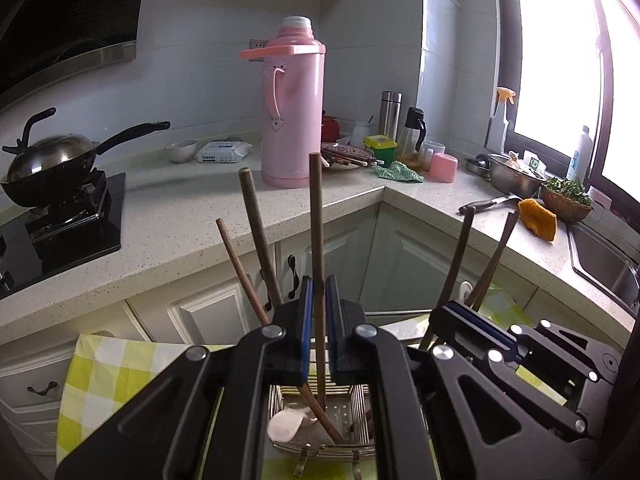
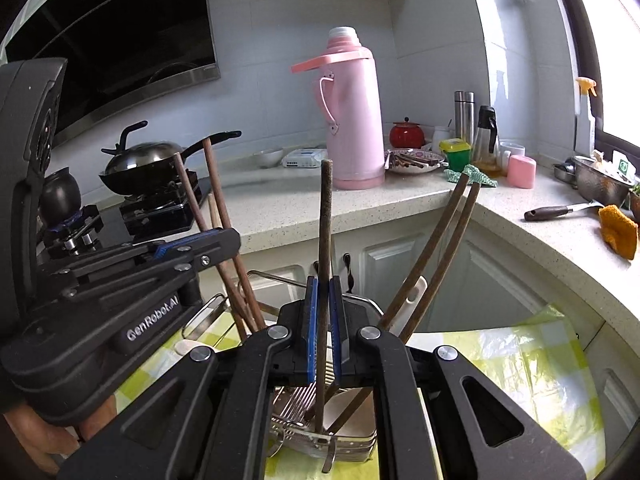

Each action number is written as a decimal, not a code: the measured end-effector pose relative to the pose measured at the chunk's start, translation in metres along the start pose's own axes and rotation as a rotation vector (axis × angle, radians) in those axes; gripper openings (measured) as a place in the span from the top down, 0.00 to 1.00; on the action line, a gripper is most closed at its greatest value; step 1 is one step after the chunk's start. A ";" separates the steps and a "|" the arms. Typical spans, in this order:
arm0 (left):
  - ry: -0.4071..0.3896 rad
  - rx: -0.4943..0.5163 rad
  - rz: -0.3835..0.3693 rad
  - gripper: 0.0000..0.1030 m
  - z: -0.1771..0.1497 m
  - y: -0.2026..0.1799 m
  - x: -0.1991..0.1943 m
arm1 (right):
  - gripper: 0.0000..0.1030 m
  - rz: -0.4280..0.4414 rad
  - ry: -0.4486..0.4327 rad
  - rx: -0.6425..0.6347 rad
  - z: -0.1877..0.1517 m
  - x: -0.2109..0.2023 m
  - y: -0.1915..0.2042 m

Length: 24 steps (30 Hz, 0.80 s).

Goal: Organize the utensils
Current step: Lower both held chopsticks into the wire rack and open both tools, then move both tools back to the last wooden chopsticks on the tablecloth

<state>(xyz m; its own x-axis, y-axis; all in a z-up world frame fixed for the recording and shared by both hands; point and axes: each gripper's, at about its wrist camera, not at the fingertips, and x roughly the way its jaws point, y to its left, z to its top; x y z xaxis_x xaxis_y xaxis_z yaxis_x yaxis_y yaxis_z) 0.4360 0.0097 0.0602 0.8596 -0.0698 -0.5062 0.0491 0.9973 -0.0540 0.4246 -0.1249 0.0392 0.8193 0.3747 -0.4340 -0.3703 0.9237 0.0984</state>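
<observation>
Each claw is clenched on one upright chopstick: your left claw (image 1: 319, 332) holds a brown chopstick (image 1: 317, 220), your right claw (image 2: 324, 332) a darker chopstick (image 2: 325, 220), both tips down in the metal utensil basket (image 2: 304, 432) on the checked cloth (image 2: 520, 360). Keep each stick vertical, settle its tip on the basket floor clear of the white spoon (image 1: 286, 424), and only then release.

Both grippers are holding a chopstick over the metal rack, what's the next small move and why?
Probably lower a little further, then open. The left gripper and right gripper are each shut on an upright chopstick whose lower end already sits inside the rack.
</observation>
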 end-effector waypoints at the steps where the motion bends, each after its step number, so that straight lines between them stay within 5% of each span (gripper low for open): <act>1: -0.004 0.000 0.005 0.89 0.001 0.001 0.000 | 0.92 -0.003 -0.002 -0.005 0.000 0.001 0.000; 3: -0.016 0.003 0.019 0.78 0.001 0.003 -0.001 | 0.87 -0.014 -0.010 -0.013 0.002 0.000 -0.001; 5: -0.028 0.001 0.027 0.75 0.003 0.003 -0.006 | 0.65 -0.024 -0.027 -0.014 0.005 -0.002 -0.003; 6: -0.034 -0.003 0.031 0.73 0.003 0.004 -0.007 | 0.62 -0.026 -0.038 -0.010 0.006 -0.004 -0.005; 17: -0.126 -0.018 0.088 0.55 -0.006 0.017 -0.067 | 0.62 -0.108 -0.122 0.014 0.015 -0.053 -0.032; 24: -0.163 -0.011 0.150 0.37 -0.041 0.027 -0.121 | 0.62 -0.138 -0.114 0.033 -0.005 -0.092 -0.044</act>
<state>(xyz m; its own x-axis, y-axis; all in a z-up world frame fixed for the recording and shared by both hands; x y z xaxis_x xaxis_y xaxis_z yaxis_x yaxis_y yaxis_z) 0.3123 0.0444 0.0852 0.9278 0.0844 -0.3633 -0.0900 0.9959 0.0016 0.3630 -0.2002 0.0703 0.9064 0.2489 -0.3412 -0.2378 0.9684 0.0748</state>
